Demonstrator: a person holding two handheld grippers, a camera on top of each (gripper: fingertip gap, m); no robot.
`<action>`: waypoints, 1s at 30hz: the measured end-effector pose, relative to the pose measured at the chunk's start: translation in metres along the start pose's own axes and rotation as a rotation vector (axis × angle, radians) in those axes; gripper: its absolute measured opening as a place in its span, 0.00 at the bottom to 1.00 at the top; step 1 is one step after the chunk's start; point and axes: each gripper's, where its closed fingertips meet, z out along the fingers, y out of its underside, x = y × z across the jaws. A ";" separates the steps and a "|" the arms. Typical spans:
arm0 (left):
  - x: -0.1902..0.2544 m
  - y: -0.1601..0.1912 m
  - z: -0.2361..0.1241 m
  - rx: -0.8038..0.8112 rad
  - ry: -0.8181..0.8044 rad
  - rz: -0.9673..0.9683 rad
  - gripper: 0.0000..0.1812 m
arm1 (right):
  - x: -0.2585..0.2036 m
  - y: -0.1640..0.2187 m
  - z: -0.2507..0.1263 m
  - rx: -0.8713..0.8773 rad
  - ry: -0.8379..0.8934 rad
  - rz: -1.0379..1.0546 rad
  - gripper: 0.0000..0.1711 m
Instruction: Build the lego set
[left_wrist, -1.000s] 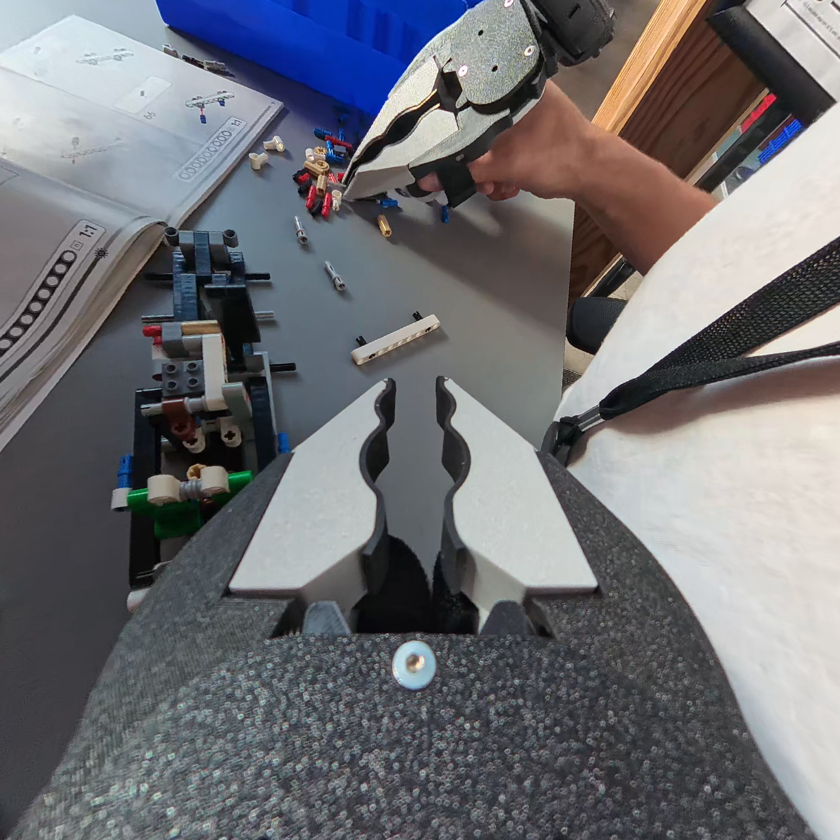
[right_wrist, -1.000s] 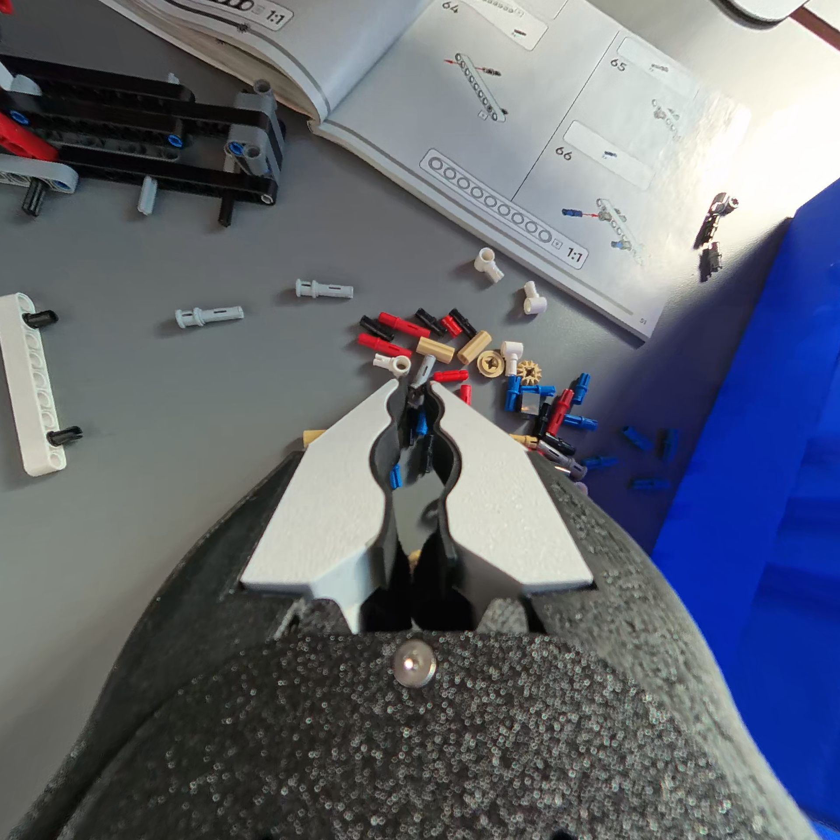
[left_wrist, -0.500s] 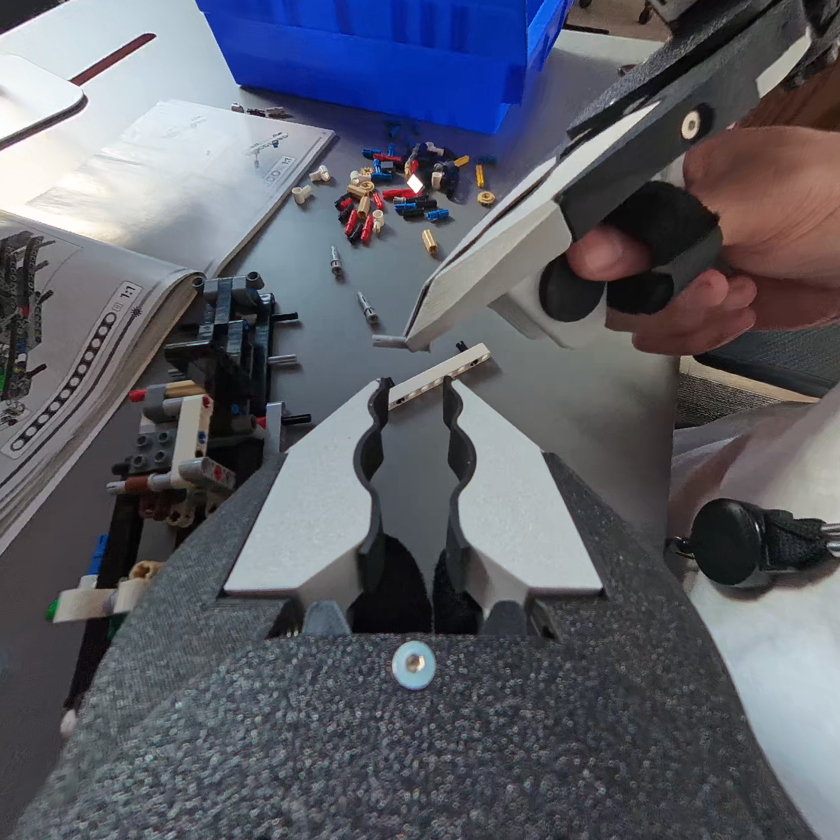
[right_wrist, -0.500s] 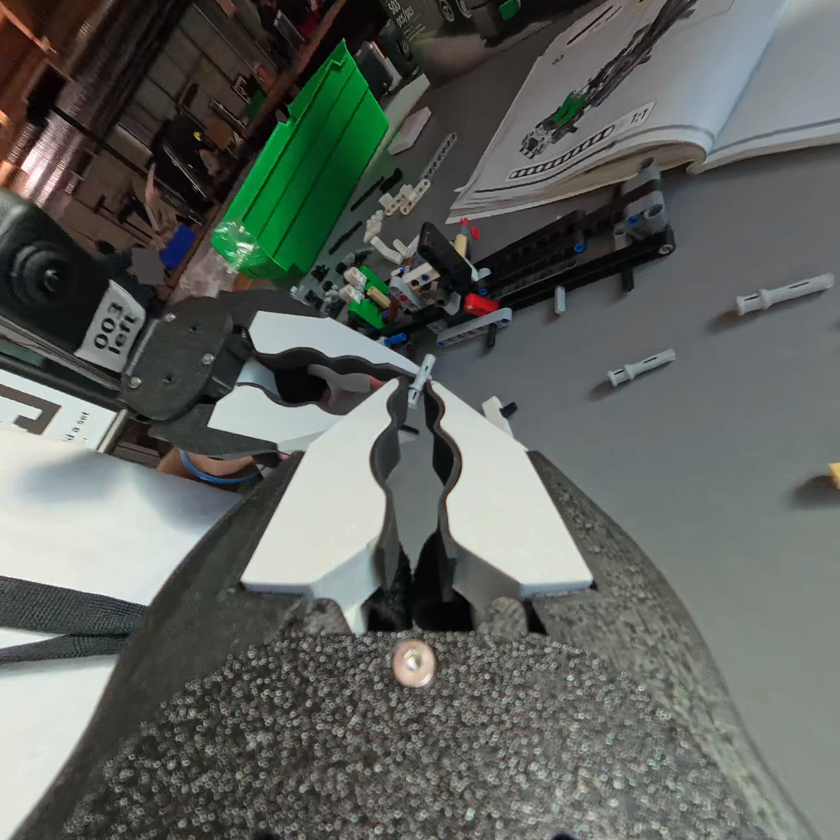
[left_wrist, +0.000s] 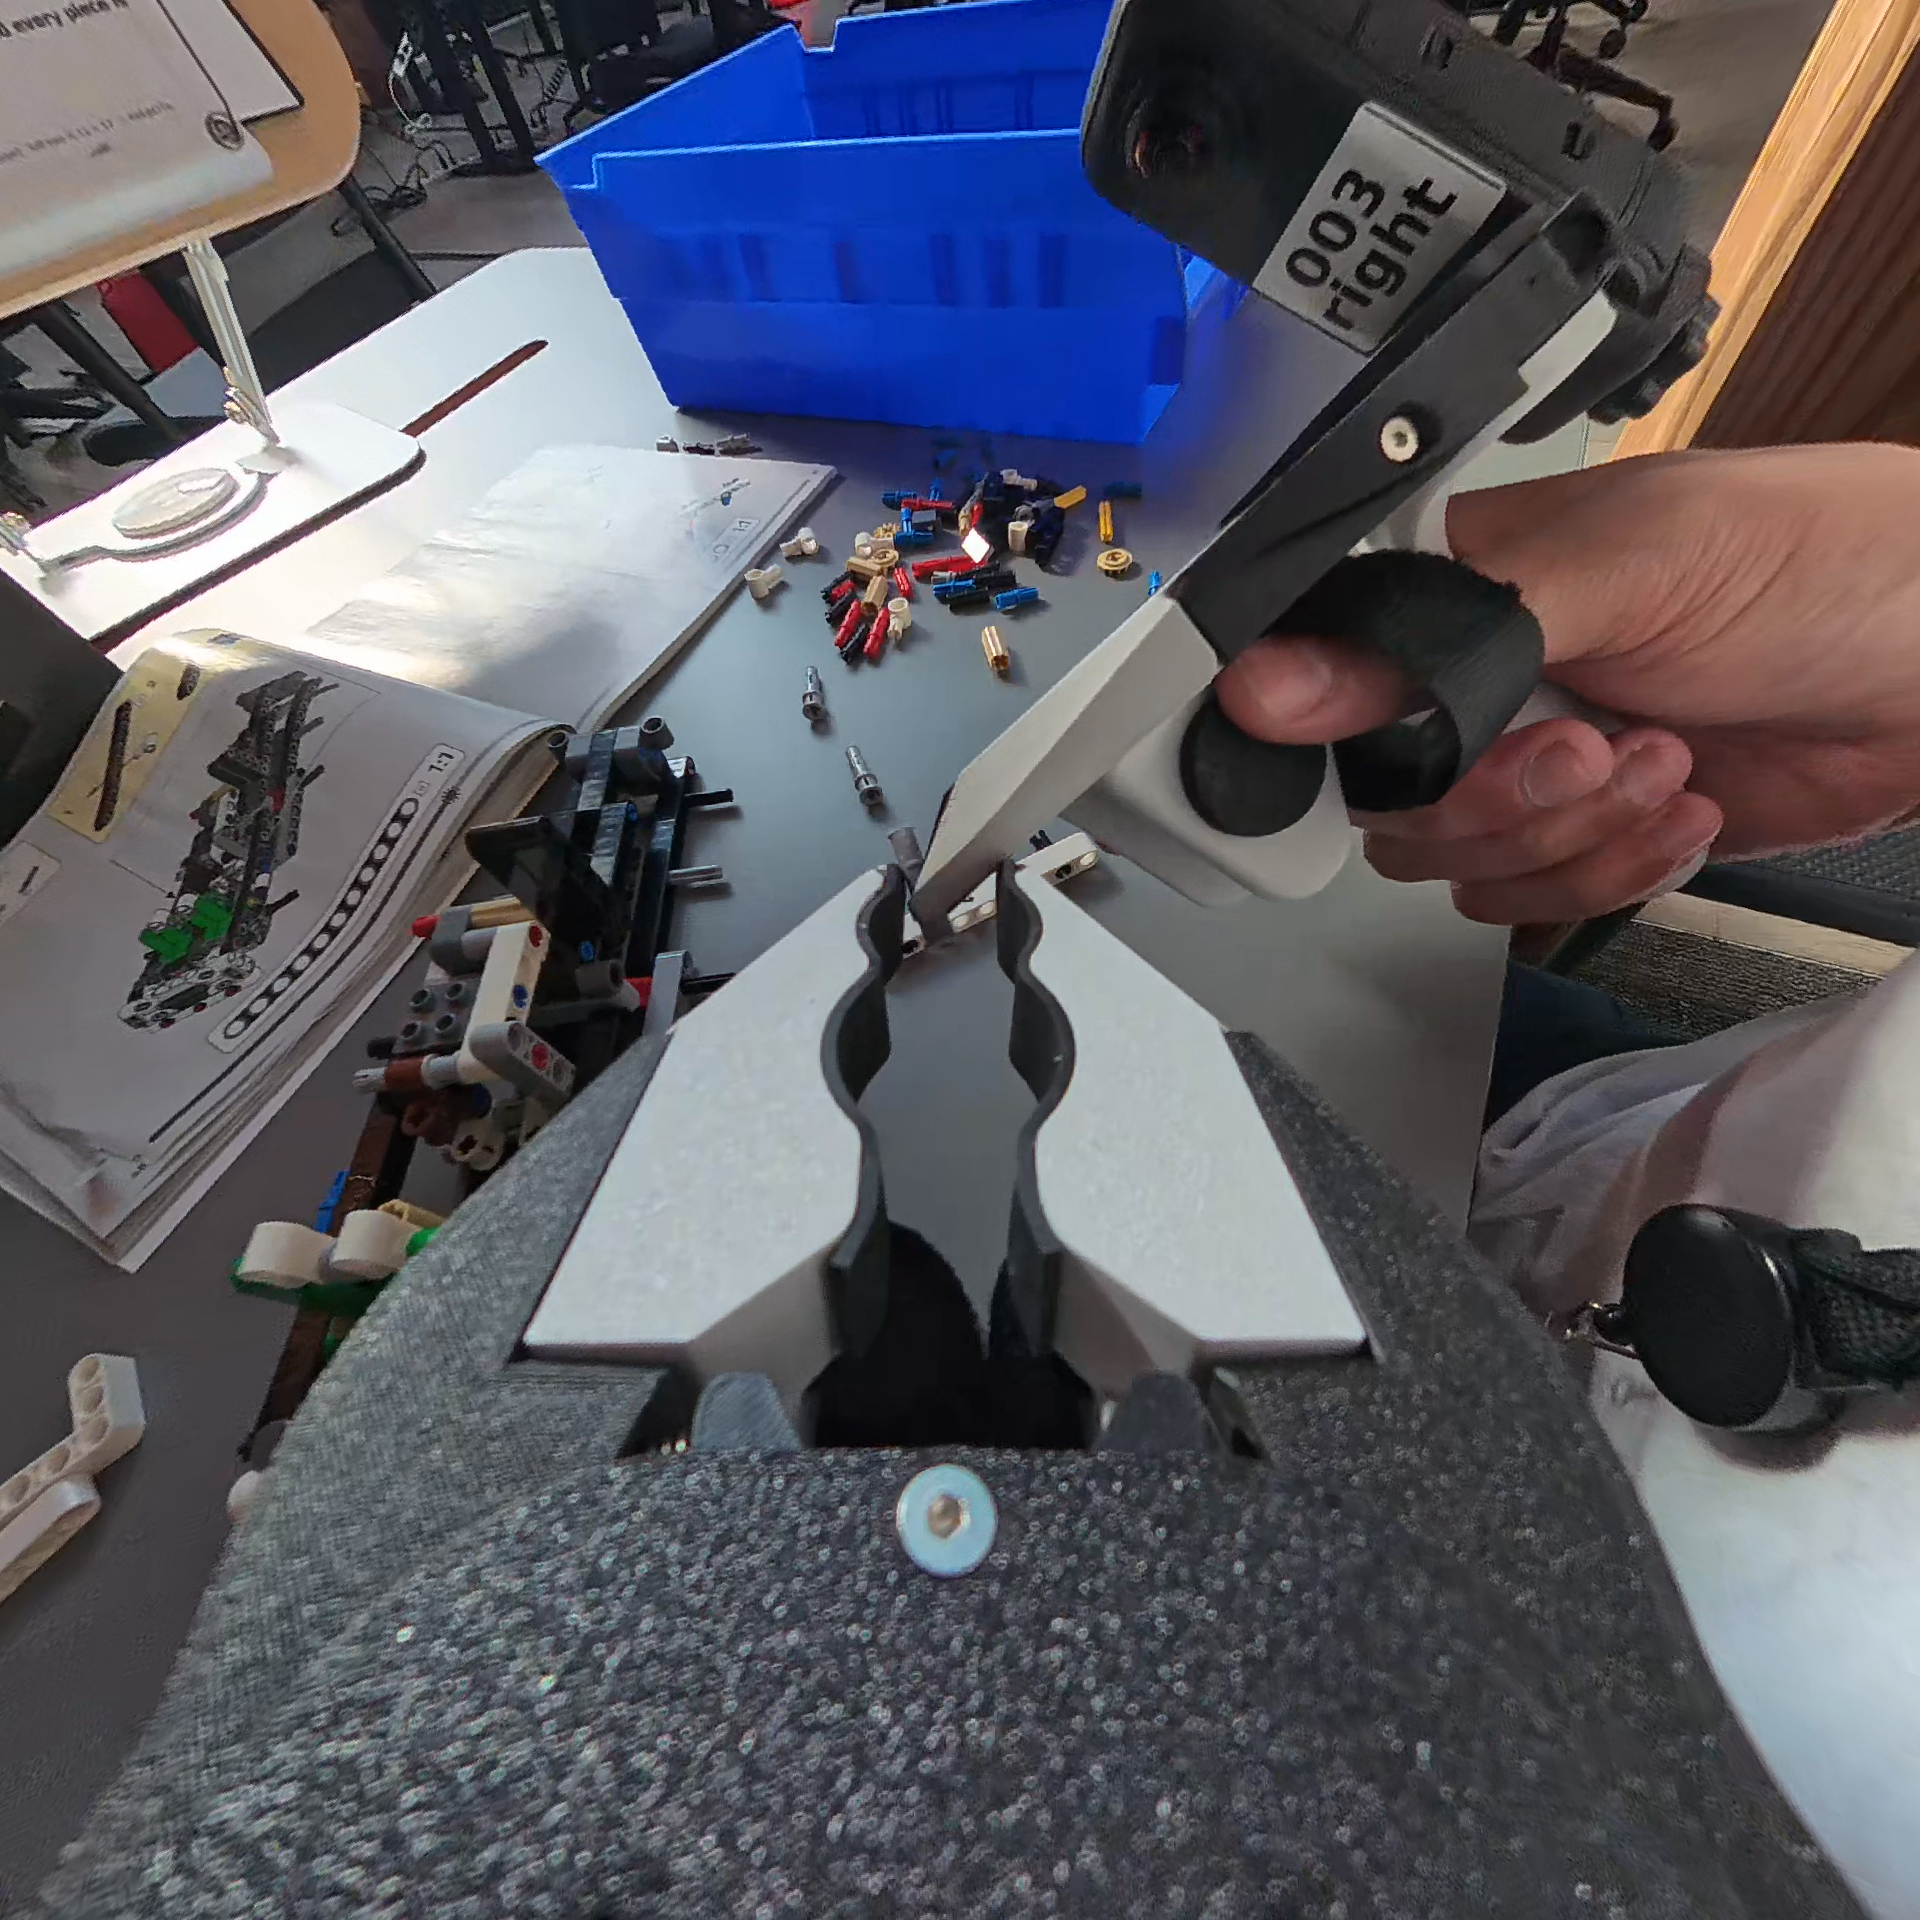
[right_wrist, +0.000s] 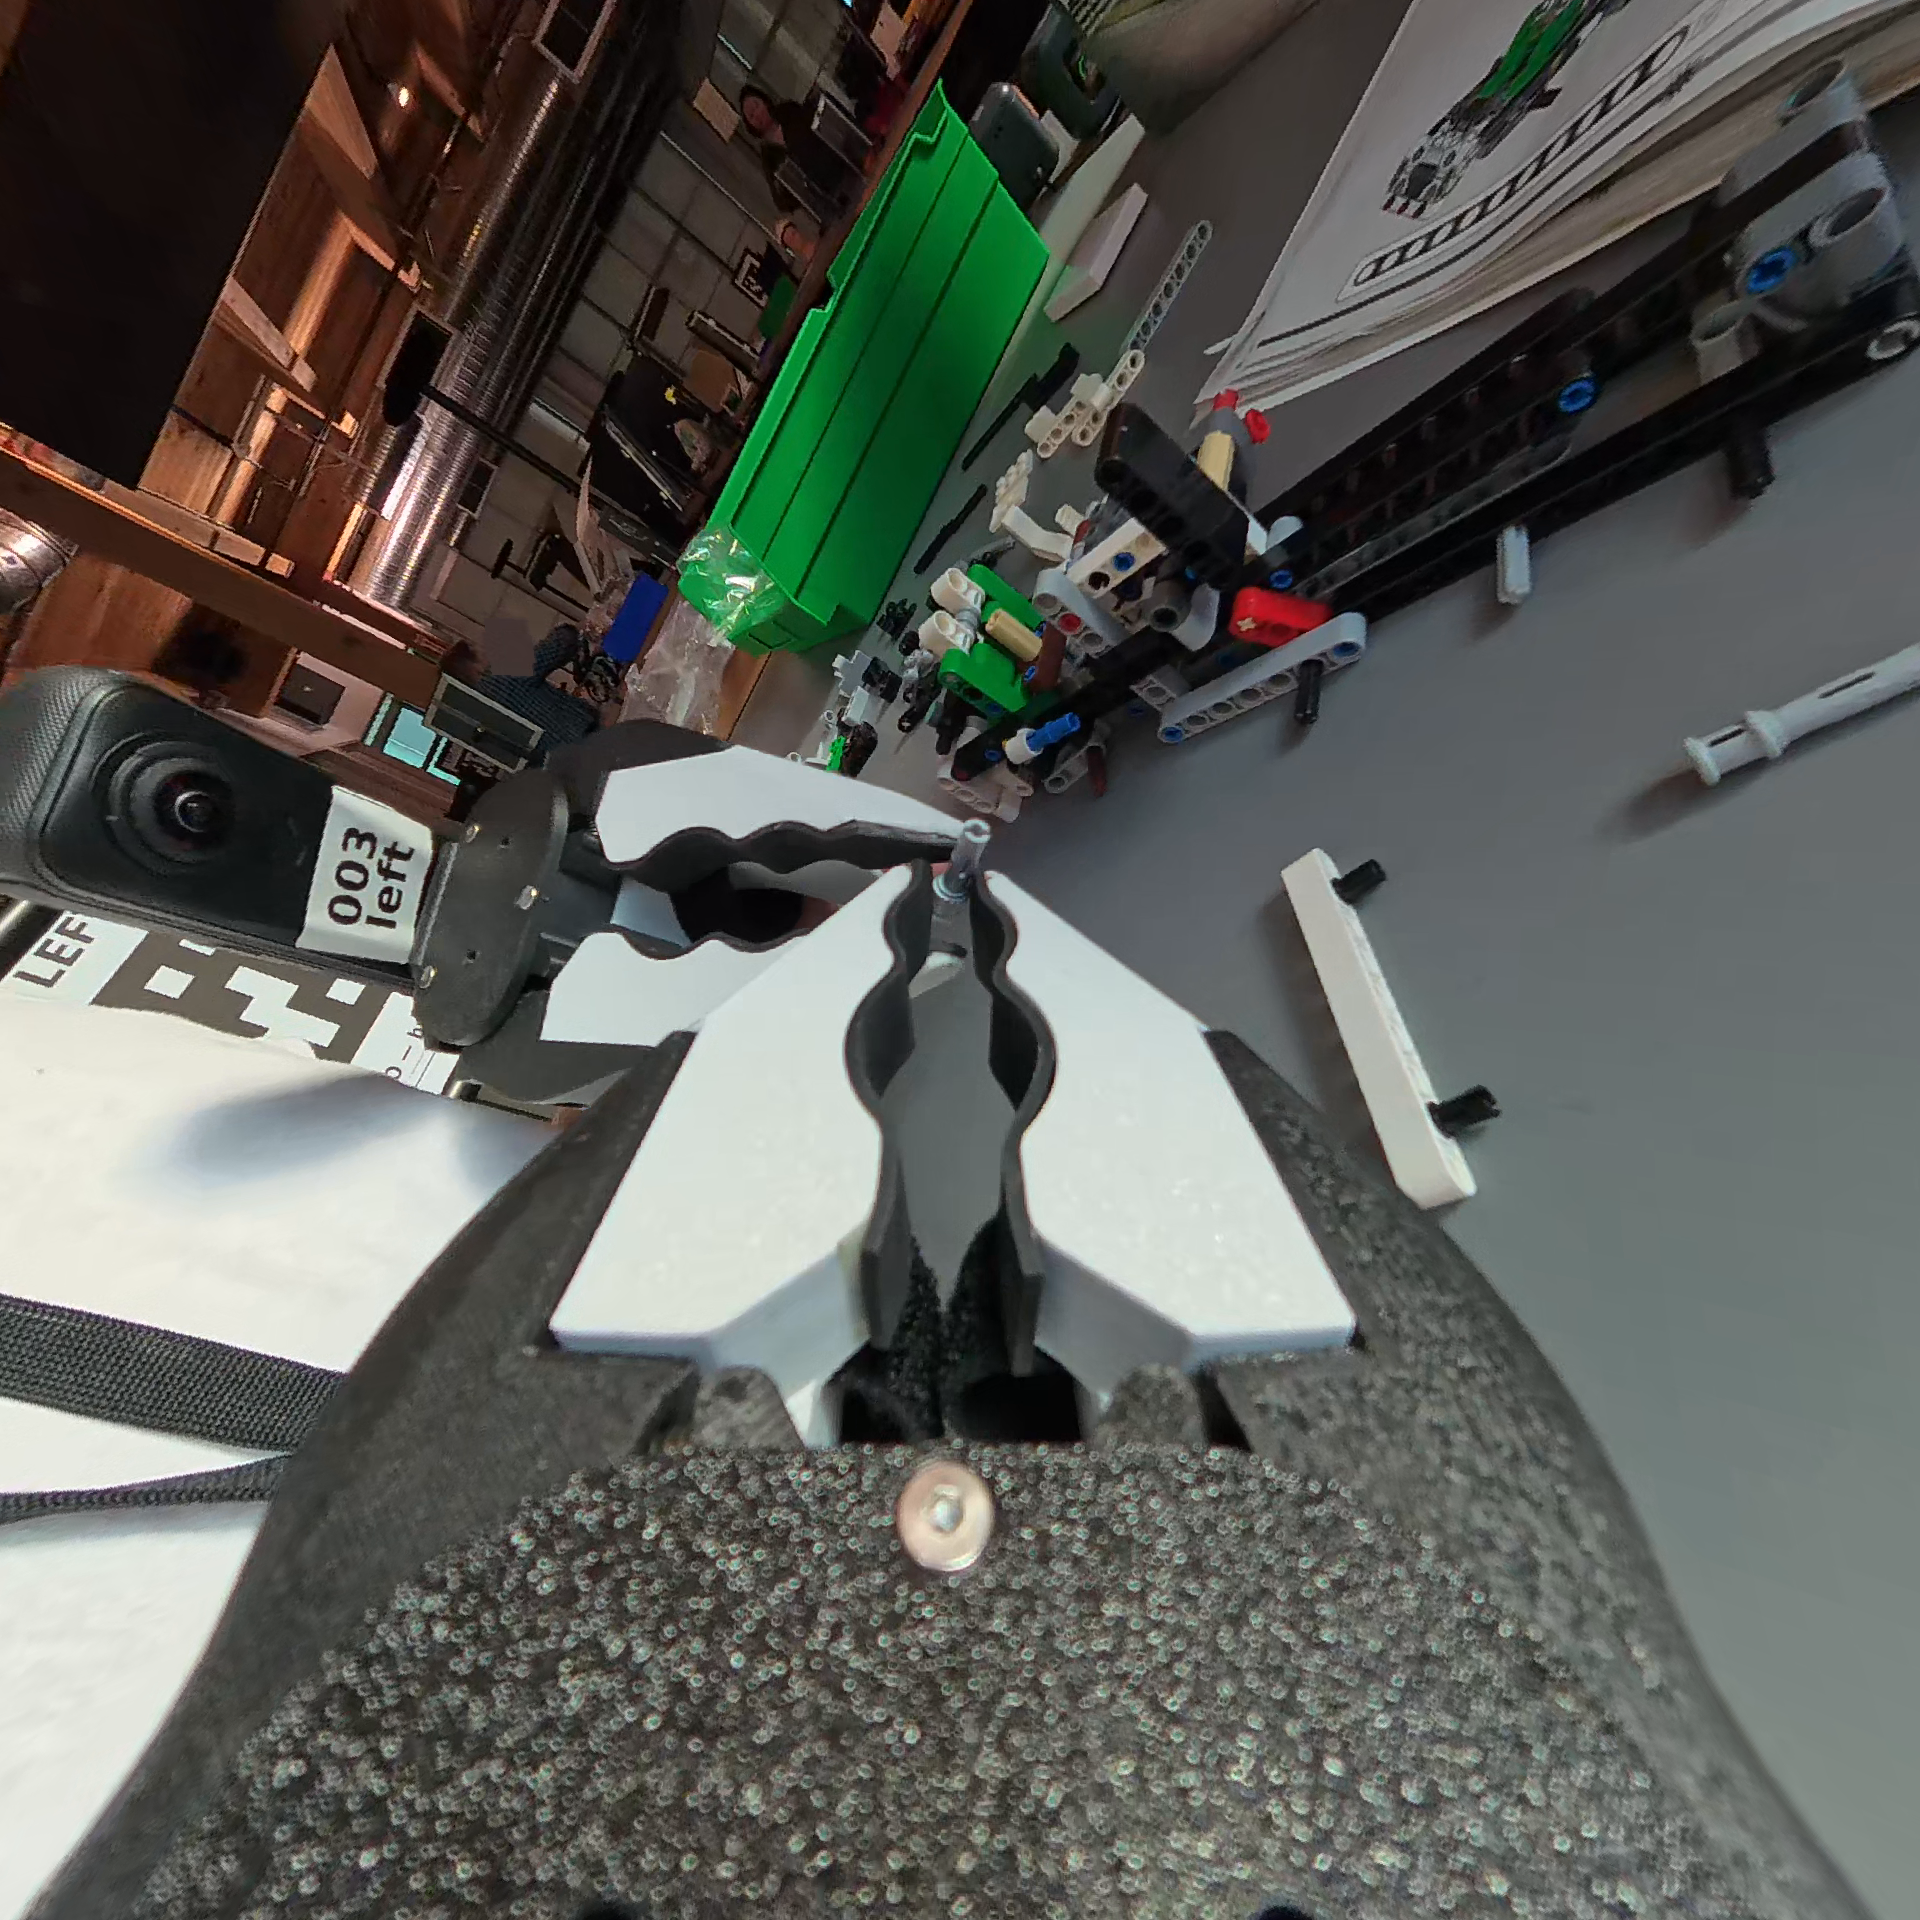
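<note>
Carried away from the heap of small red, blue, black and tan connector pieces (left_wrist: 940, 566) since a second ago: right tongs (right_wrist: 951, 883), now brought up to the tips of the left tongs (left_wrist: 948, 896), above the dark grey table (left_wrist: 1247, 1018). Clamped on a small light grey plastic pin (right_wrist: 961, 862), held near its lower end, upper end poking out past the tips. Seen from the left wrist view, the same pin (left_wrist: 906, 854) tilted at the point of the right tongs (left_wrist: 935, 883), just beside the tip of the left-hand finger (left_wrist: 727, 1122) of the left tongs; touching or not, cannot tell. Left tongs apart, nothing between the two wavy black inner faces, a clear gap along the whole length. Gripped around the right tongs' handle by a bare hand (left_wrist: 1621, 665), one finger through a black strap.

Lying flat on the table just beyond both tips: a long white plastic beam with black pegs (right_wrist: 1377, 1029), well apart from the pin. Left of it, the partly built black, grey, white and green model (left_wrist: 520, 956), resting beside the open paper instruction booklet (left_wrist: 343, 790). Two more light grey pins (left_wrist: 836, 732) loose between heap and model. Farther back, a blue plastic bin (left_wrist: 894, 260); at the far end in the right wrist view, a green plastic bin (right_wrist: 894, 384).
</note>
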 end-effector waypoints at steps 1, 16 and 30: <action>0.001 0.000 -0.001 0.000 0.003 0.006 0.08 | -0.001 0.001 0.000 -0.004 -0.013 0.013 0.03; -0.009 0.021 -0.006 -0.079 0.000 -0.081 0.02 | 0.008 -0.003 -0.012 -0.033 -0.063 0.015 0.06; -0.009 0.052 0.016 -0.329 0.039 -0.160 0.02 | 0.115 -0.043 -0.037 -0.276 0.576 -0.674 0.17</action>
